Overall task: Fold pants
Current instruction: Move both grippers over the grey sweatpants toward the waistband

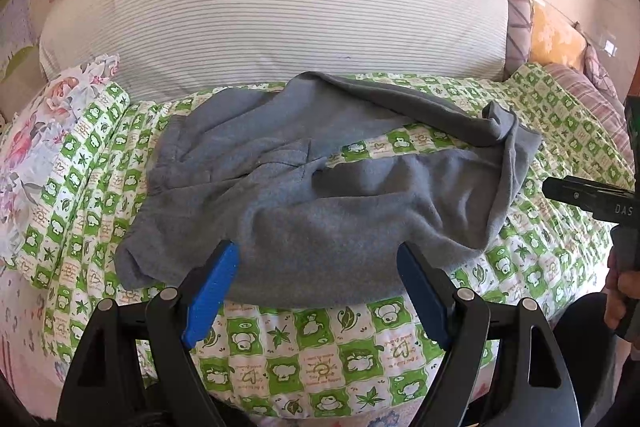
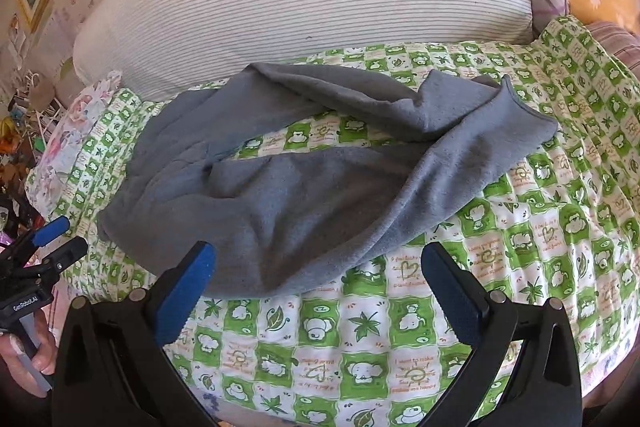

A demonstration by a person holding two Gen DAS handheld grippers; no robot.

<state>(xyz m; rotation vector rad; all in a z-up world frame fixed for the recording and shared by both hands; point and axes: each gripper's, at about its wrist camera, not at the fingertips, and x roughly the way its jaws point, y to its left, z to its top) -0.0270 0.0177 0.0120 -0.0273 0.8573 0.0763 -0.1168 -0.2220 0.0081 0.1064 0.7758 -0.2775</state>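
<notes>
Grey fleece pants (image 1: 320, 195) lie crumpled on a green and white checked quilt (image 1: 320, 347), legs spread apart with quilt showing between them. They also show in the right wrist view (image 2: 304, 203). My left gripper (image 1: 318, 259) is open and empty, its blue pads just in front of the near edge of the pants. My right gripper (image 2: 318, 263) is open and empty, just short of the near leg's edge. The left gripper also shows at the left edge of the right wrist view (image 2: 52, 239). The right gripper's body shows at the right edge of the left wrist view (image 1: 592, 199).
A large white striped pillow (image 1: 272, 11) lies behind the pants. A floral pillow (image 1: 52, 131) sits at the left. Plaid and orange cushions (image 1: 560, 39) are at the back right. Clutter (image 2: 16, 131) lies off the bed's left side.
</notes>
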